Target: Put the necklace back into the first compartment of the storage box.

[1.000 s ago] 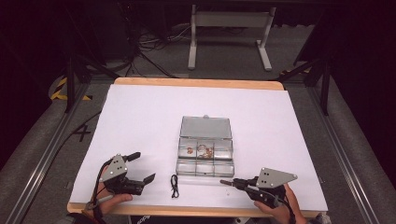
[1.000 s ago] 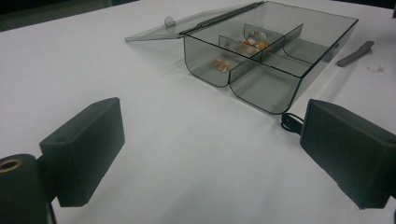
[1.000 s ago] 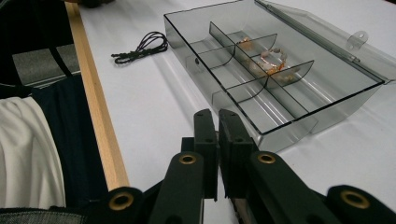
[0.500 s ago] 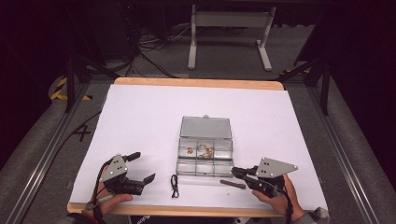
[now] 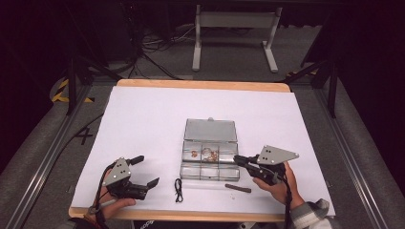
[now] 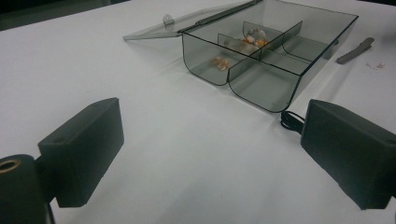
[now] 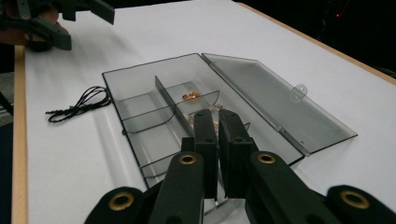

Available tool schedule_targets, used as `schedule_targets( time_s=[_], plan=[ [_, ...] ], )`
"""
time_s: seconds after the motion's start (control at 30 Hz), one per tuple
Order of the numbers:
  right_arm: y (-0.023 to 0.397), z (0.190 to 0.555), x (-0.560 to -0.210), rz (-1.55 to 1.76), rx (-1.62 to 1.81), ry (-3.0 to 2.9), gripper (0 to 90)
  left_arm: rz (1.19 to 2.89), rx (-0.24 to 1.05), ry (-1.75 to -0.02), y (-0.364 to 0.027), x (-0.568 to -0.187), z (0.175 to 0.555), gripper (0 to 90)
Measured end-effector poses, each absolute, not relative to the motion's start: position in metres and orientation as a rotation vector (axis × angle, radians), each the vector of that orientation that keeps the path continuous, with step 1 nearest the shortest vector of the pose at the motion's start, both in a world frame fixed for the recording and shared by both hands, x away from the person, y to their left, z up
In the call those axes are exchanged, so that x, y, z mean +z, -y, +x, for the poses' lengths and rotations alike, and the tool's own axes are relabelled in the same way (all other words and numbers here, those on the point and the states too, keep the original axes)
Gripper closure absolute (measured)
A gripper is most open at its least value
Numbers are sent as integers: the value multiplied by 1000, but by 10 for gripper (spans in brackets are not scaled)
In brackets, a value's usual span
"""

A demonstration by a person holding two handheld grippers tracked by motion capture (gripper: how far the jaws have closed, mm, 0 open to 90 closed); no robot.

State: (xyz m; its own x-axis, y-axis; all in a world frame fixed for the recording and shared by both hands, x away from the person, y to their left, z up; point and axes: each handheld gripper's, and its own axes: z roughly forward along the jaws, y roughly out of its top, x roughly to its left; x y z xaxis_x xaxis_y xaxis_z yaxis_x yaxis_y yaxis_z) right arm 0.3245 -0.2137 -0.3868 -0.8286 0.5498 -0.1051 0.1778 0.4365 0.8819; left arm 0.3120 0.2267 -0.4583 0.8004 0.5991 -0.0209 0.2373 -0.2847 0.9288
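Tabletop (image 5: 143, 119), white, carries a clear plastic compartment box (image 5: 208, 156) with its lid open, at centre. Right gripper (image 5: 240, 160), clenched on nothing, hovers at the box's right near edge. Left gripper (image 5: 145, 171), released, sits well left. A small dark bar (image 5: 238, 188) lies just nearer than the box.

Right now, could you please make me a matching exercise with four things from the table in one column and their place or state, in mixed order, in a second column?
Things:
1. clear compartment box
2. black cord
3. left gripper
4. right gripper

Place or state:
A. jaws together, at the box's right edge
B. jaws wide apart, nothing between them
C. lid folded back flat, small orange pieces inside
D. lying on the white table just left of the box's near corner

Pairs: 1-C, 2-D, 3-B, 4-A
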Motion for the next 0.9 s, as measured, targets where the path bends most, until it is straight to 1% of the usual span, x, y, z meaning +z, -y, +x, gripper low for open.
schedule_targets(
  time_s=[0.1,0.13,0.27,0.63,0.9],
  plan=[
    [210,332,-386,622,1352,-2308,873,1869,417,-625,-228,-458,313,70],
    [209,335,-386,624,1353,-2306,872,1862,399,-638,-227,-458,312,70],
    [206,345,-387,636,1350,-2299,872,1867,404,-634,-227,-458,312,70],
    [199,367,-399,686,1316,-2317,872,1867,397,-629,-227,-458,312,68],
    [200,378,-409,739,1277,-2349,872,1864,397,-623,-227,-458,312,70]
  ],
)
